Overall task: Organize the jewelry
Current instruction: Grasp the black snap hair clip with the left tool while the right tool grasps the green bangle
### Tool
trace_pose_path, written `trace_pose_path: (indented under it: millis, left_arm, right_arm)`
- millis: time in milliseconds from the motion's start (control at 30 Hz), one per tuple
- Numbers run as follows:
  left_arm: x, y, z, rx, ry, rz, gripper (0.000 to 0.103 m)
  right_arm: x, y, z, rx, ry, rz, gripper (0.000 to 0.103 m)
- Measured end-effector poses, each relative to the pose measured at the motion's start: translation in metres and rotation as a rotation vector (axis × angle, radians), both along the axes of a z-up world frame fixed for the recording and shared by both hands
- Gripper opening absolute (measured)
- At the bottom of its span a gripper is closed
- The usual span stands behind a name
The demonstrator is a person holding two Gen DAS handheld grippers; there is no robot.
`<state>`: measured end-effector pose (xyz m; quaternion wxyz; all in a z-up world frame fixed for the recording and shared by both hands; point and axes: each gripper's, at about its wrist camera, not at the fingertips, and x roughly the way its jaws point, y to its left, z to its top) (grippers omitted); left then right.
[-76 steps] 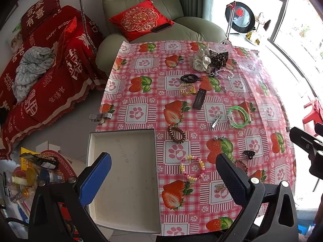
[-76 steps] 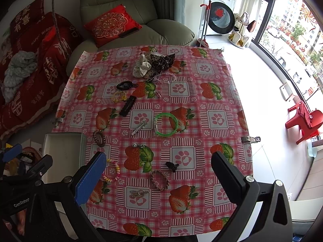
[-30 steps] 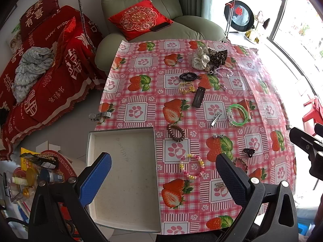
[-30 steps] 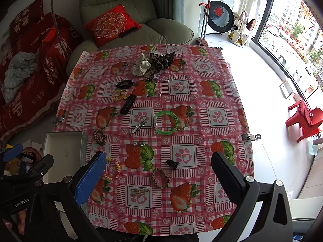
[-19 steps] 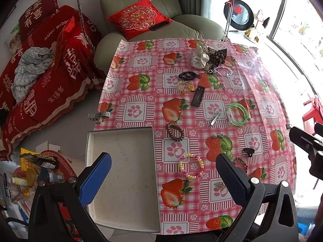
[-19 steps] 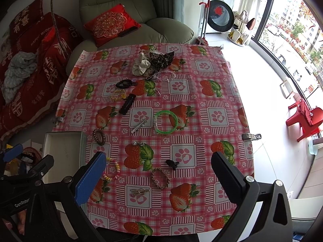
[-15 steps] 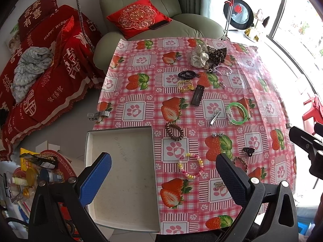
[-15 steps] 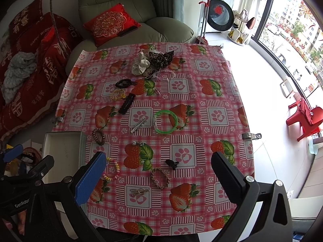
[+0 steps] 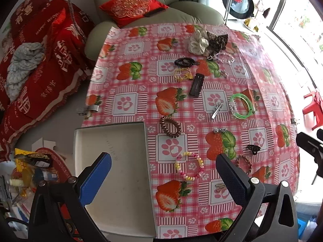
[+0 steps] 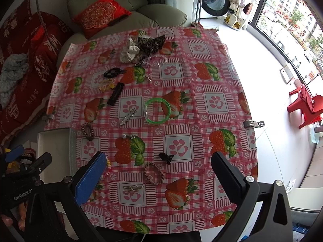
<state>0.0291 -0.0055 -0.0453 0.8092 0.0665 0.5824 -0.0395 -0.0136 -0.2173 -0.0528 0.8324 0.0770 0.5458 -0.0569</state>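
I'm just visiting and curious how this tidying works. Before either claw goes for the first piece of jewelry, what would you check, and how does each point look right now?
1. Left claw open and holding nothing: ok.
2. Right claw open and holding nothing: ok.
3. White tray has free room: ok, nothing in it.
4. Pastel bead bracelet lies apart from its neighbours: ok.
5. Braided bracelet unobstructed under the right claw: ok.
6. Scrunchies at the far edge separable: cannot tell, they are piled together.

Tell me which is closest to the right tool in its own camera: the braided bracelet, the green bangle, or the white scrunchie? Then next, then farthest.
From the right tool:
1. Braided bracelet, just ahead between its fingers.
2. Green bangle, mid-table.
3. White scrunchie, far edge near the armchair.
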Motion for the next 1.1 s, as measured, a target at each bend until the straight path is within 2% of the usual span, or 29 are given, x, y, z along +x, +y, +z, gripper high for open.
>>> trace_pose_path:
  millis: [133, 367, 567, 700, 867, 1033, 1100]
  left_arm:
    - [0.018, -0.012, -0.021, 0.017, 0.015, -0.027, 0.103]
    - [0.060, -0.037, -0.061, 0.016, 0.030, -0.055, 0.103]
    - [0.100, -0.055, -0.092, 0.002, 0.010, -0.057, 0.103]
    - [0.123, -0.065, -0.115, -0.007, 0.002, -0.063, 0.103]
    - [0.147, -0.078, -0.141, -0.007, 0.023, -0.076, 0.096]
    - [0.159, -0.089, -0.155, -0.019, 0.034, -0.094, 0.096]
    - [0.164, -0.093, -0.159, -0.019, 0.042, -0.095, 0.096]
  right_arm:
    - [0.009, -0.009, -0.019, -0.003, 0.019, 0.013, 0.103]
    - [0.038, -0.036, -0.056, 0.060, 0.023, -0.020, 0.103]
    - [0.069, -0.044, -0.090, 0.100, 0.015, 0.055, 0.103]
    - [0.091, -0.043, -0.115, 0.051, 0.045, 0.078, 0.103]
    - [0.115, -0.058, -0.143, 0.080, 0.074, 0.037, 0.103]
    - [0.135, -0.060, -0.152, 0.037, 0.063, 0.049, 0.102]
    - [0.141, -0.058, -0.155, 0.019, 0.069, 0.065, 0.098]
